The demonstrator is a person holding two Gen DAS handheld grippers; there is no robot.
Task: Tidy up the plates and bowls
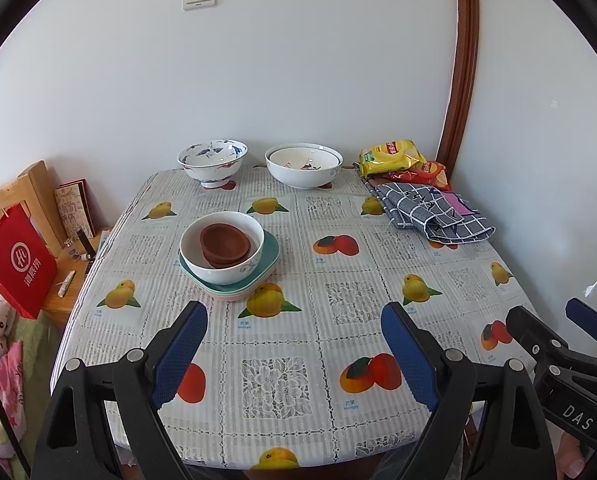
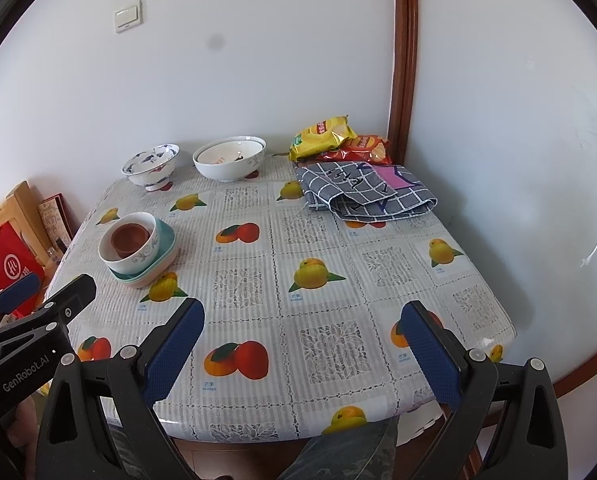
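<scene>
Left wrist view: the left gripper (image 1: 294,344) hangs over the table's (image 1: 282,344) near edge, tilted down, jaws wide apart and empty. Ahead, a white bowl (image 1: 222,264) holding brown bowls (image 1: 225,246) sits on stacked plates (image 1: 270,256); two bowls (image 1: 212,162) stand by the wall.

Right wrist view: the right gripper (image 2: 302,344) is likewise tilted, spread and empty, the stack (image 2: 138,248) off left.

The table (image 1: 338,364) in fruit-print cloth carried stacked plates (image 1: 234,288) at ten o'clock, two bowls (image 1: 212,162) at twelve, a checked cloth (image 1: 438,212) and snack bags (image 1: 390,156) at two.

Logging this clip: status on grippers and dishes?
Left gripper, right gripper open, empty. Brown bowls in white bowl on plates. Two bowls by wall. Nothing blocking.
</scene>
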